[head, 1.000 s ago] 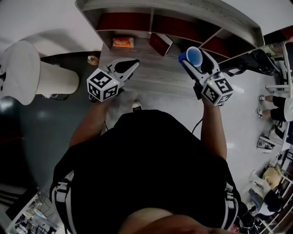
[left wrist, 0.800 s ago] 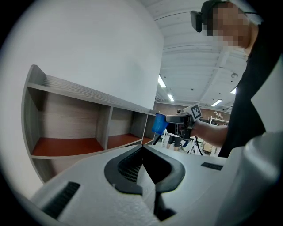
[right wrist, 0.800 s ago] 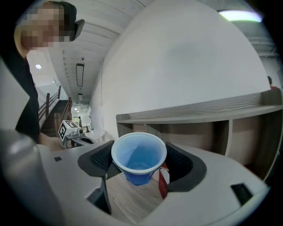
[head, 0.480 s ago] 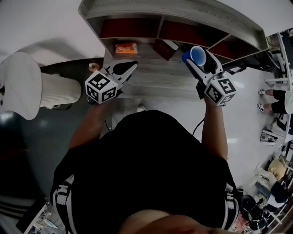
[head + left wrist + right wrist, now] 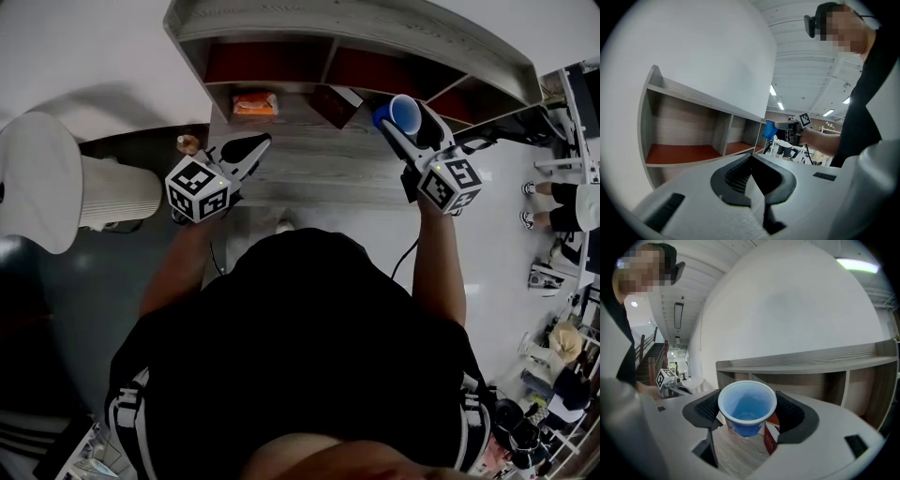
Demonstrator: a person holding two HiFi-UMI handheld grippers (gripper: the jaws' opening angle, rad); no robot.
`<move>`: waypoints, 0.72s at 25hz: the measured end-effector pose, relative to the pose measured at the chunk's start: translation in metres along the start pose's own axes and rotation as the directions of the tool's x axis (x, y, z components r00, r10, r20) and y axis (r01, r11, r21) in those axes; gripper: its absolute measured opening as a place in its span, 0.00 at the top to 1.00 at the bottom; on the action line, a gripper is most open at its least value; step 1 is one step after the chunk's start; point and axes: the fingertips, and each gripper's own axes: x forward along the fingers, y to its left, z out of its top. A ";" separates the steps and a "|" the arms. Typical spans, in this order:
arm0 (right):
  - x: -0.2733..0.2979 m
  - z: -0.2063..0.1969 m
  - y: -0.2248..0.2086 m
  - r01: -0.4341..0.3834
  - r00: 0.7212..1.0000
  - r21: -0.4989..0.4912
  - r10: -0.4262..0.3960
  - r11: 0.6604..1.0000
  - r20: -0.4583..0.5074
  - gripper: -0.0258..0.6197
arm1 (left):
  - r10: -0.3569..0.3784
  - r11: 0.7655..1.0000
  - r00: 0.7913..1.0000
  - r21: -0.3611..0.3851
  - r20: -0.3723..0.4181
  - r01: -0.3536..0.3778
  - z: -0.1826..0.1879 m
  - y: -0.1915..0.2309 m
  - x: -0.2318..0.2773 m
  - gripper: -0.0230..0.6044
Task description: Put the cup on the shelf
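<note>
Listing what we see, item by item.

Item 1, right gripper [image 5: 401, 115]: we find it at about 1 o'clock in the head view. Its jaws are part open and closed on the sides of the cup [image 5: 406, 113]. In the right gripper view [image 5: 747, 409] the two black pads press the cup [image 5: 747, 405] from 9 and 3 o'clock.

Item 2, cup: blue, upright, mouth up. It is held in the air in front of the shelf [image 5: 375, 30] and rests on no board.

Item 3, left gripper [image 5: 253, 146]: at about 11 o'clock in the head view. In the left gripper view [image 5: 751, 157] we see its jaw tips together, with nothing between them.

Item 4, shelf: grey wood with red-floored compartments, lying at 12 o'clock. The right gripper view shows it [image 5: 806, 364] just behind the cup.

Item 5, orange packet [image 5: 256, 103]: on the wooden ledge [image 5: 319, 159] below the compartments, at 12 o'clock from the left gripper's tips.

Item 6, dark red box [image 5: 333, 101]: on the same ledge, at 9 o'clock from the cup.

Changes from half a second ago: we note the left gripper has drifted a little toward 7 o'clock. The right gripper and the cup sit almost where they were, and the grip is unchanged.
</note>
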 end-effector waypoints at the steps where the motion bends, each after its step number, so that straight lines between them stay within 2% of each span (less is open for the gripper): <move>1: 0.000 0.000 -0.001 0.000 1.000 0.002 0.000 1.000 0.001 0.39 | 0.005 1.000 1.000 0.001 0.002 -0.005 0.001 0.001 -0.002 0.94; 10: 0.006 0.003 -0.005 -0.040 0.999 0.013 0.039 0.999 0.018 0.39 | 0.051 0.999 0.999 -0.006 -0.005 -0.051 -0.002 -0.002 -0.007 0.94; 18: 0.006 0.005 -0.023 -0.086 0.996 0.025 0.086 0.996 0.036 0.39 | 0.096 0.995 0.995 -0.001 0.018 -0.096 0.016 -0.011 0.007 0.94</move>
